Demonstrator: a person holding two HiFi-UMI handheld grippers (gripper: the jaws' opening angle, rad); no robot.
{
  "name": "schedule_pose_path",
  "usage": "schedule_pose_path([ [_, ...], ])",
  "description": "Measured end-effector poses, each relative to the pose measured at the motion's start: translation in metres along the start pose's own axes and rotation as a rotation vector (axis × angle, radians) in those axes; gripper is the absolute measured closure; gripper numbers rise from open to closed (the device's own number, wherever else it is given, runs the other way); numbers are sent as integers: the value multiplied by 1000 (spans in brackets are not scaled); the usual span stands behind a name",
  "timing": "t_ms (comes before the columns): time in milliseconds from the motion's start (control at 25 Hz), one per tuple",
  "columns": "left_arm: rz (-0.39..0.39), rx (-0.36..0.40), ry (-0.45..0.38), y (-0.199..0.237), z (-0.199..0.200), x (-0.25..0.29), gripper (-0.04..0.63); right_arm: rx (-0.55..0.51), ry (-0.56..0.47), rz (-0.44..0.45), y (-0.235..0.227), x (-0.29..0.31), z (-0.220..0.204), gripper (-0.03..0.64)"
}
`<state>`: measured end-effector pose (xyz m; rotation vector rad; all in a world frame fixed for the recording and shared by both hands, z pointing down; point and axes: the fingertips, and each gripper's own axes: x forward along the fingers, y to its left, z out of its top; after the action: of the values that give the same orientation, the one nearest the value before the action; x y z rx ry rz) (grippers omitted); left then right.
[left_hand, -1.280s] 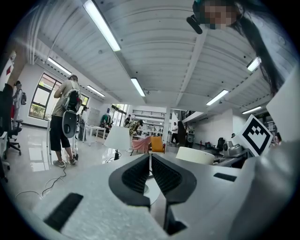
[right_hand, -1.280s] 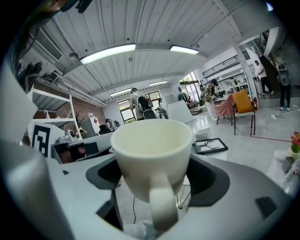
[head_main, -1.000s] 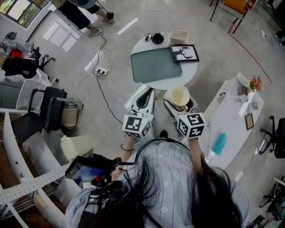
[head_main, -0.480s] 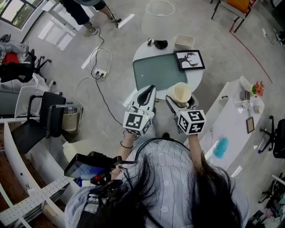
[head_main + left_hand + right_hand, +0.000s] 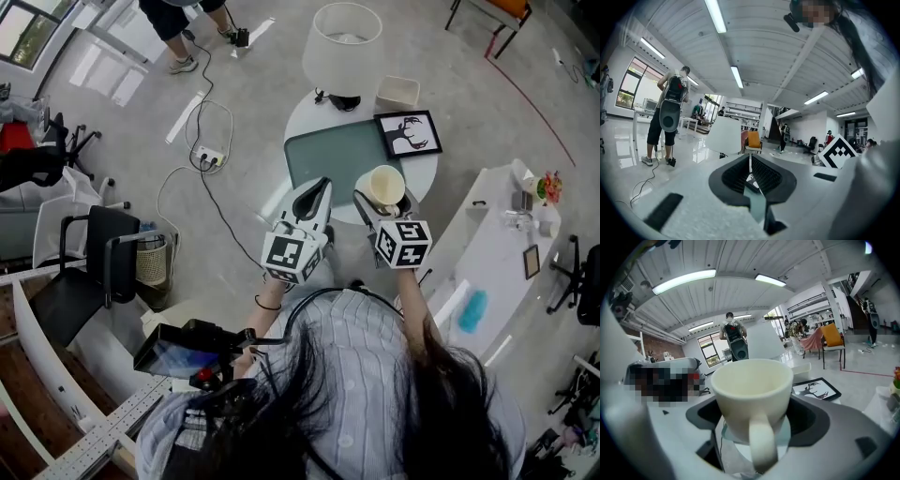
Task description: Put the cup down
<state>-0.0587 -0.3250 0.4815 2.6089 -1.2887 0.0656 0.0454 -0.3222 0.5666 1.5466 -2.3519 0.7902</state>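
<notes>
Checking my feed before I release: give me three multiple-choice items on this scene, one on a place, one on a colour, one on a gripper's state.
1. Where is the cream ceramic cup?
A. lying on the floor
B. between the fingers of the right gripper
C. on a shelf

2. What colour is the rectangular mat on the round white table?
A. red
B. yellow
C. grey-green

3. How do the fingers of the left gripper stand?
A. shut together with nothing between them
B. wide apart
C. closed on the cup

Answers:
1 B: the right gripper view shows the cup upright between the fingers, handle toward the camera.
2 C: the head view shows a muted grey-green sheet on the tabletop.
3 A: the left gripper view shows the fingers meeting, with only a slit between them.
</notes>
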Motion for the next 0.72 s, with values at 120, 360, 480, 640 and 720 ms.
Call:
schedule_pose_path([
  [120, -15, -8, 16, 13, -3, 11, 577, -2, 8, -8, -5, 27, -1, 225],
  [360, -47, -21, 59, 34, -13, 29, 577, -30, 43, -39, -15, 74, -10, 225],
  [480, -62, -27, 83, 43, -20, 38, 577, -32, 76, -58, -24, 97, -18, 225],
  [640, -82, -20, 123, 53, -32, 51, 577, -29, 125, -91, -42, 124, -32, 225],
  [720, -83, -21, 136, 59, -35, 56, 577, -27, 154, -109, -50, 135, -39, 225],
])
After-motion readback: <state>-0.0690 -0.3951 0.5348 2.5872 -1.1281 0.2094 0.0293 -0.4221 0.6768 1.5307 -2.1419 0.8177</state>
